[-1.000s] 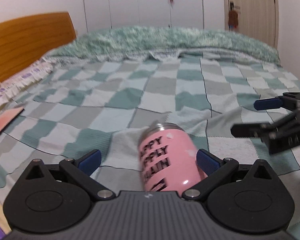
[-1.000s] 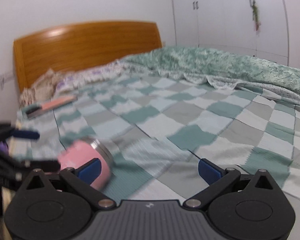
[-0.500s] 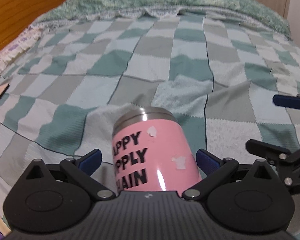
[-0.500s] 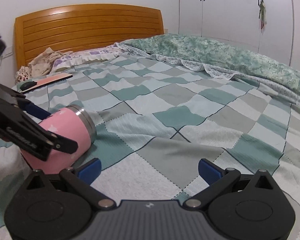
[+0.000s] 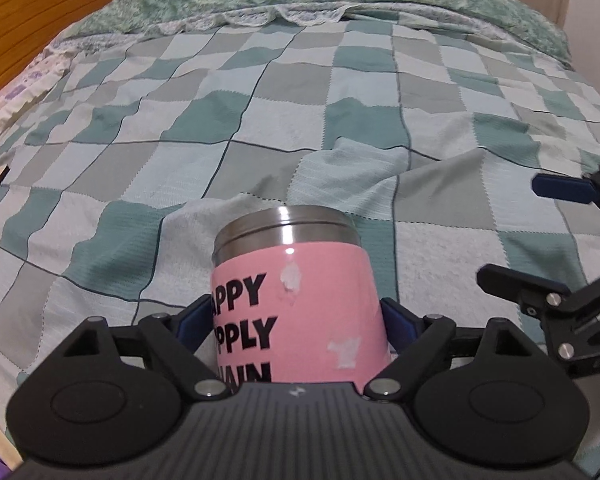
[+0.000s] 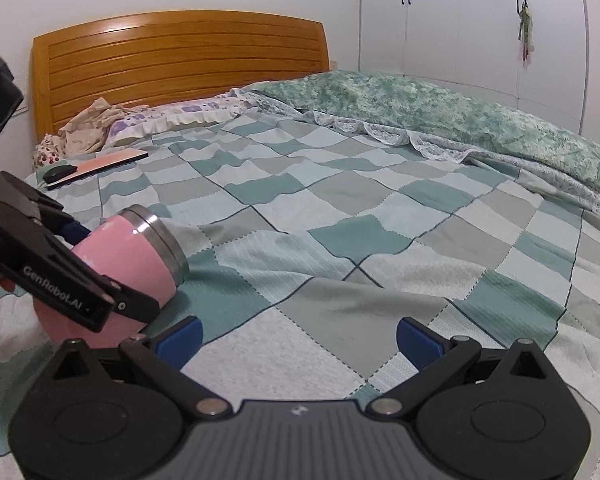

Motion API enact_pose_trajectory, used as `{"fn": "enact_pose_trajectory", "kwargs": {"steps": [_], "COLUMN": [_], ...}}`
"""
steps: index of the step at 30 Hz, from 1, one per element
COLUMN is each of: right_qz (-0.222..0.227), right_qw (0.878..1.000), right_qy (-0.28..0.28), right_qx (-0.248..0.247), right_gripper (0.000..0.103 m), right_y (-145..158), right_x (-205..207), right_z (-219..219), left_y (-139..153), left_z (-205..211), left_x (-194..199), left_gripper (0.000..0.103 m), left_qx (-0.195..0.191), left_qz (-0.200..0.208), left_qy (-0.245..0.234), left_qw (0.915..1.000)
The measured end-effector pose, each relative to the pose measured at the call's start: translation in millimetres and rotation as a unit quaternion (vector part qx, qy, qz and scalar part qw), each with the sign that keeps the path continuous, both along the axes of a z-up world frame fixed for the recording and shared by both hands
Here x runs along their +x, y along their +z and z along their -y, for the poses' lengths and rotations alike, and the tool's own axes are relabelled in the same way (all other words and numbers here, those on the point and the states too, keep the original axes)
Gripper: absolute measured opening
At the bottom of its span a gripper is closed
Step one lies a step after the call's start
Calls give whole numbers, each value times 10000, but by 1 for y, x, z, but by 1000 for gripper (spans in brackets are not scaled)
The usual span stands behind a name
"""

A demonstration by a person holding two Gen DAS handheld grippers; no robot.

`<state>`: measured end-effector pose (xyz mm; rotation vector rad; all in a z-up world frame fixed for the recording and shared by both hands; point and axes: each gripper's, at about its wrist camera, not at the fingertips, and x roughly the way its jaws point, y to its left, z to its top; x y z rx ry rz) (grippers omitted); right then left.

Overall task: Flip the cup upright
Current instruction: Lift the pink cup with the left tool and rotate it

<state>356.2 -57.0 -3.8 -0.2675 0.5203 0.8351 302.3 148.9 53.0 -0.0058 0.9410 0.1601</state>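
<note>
Lettering on cup [image 5: 296,308] shows in left view only.

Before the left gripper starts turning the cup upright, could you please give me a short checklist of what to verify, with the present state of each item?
1. Left gripper shut on the cup, blue pads on both sides: ok.
2. Grip on the pink body, not the steel rim: ok.
3. Cup upright: not ok; it lies tilted on the blanket, rim pointing away.
4. Right gripper open, holding nothing, off to the side: ok.
5. Blanket ahead of the rim free of things: ok.
6. Cup contents: cannot tell; the opening is hidden.
</note>
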Motion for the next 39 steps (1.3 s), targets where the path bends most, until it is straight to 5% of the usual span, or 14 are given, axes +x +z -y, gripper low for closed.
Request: {"fn": "enact_pose_trajectory", "kwargs": {"steps": [21, 27, 35, 39], "right_qz": [466, 477, 214, 9], "right_qw": [9987, 9981, 9959, 9927], "right_qy": [-170, -370, -860, -1192], "right_qx": [-148, -128, -188, -194], "right_gripper": [103, 103, 103, 103], "right_y": [61, 63, 44, 35], "right_x": [-138, -182, -201, -193], "right_z": [42, 73, 124, 150], "left_y": [61, 68, 34, 22], "left_z": [40, 61, 96, 114], "left_x": [-136, -173, -162, -140], "left_gripper": [85, 85, 86, 86], "left_qx": [-229, -288, -719, -592], "left_qz": [661, 495, -221, -51], "left_qy": [-575, -937, -1504, -1496], "left_qw": [9959, 9939, 9858, 9870]}}
